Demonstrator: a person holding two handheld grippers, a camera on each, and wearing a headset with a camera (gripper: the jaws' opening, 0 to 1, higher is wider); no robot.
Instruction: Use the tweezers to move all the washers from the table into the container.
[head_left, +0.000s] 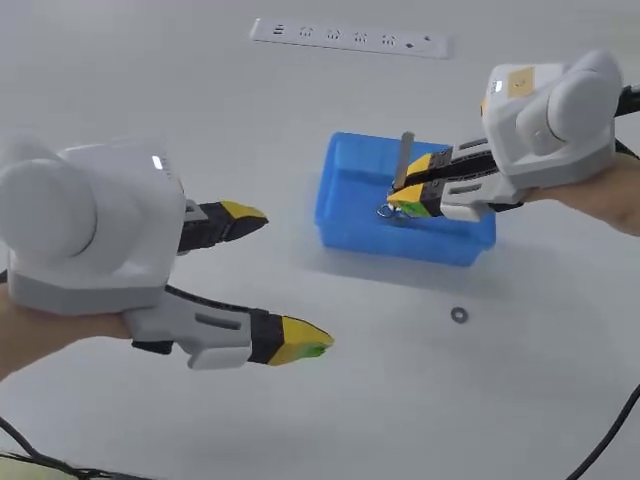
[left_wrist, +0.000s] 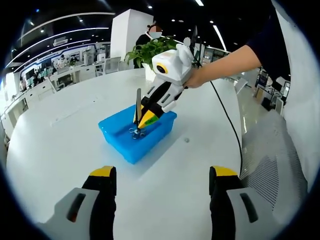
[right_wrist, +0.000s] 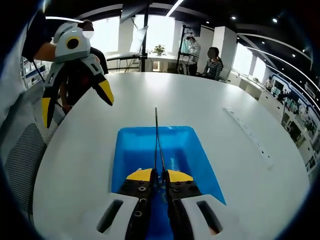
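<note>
Open-plan office, desks (left_wrist: 82, 71), ceiling lights (right_wrist: 173, 7), potted plant (left_wrist: 149, 50)
</note>
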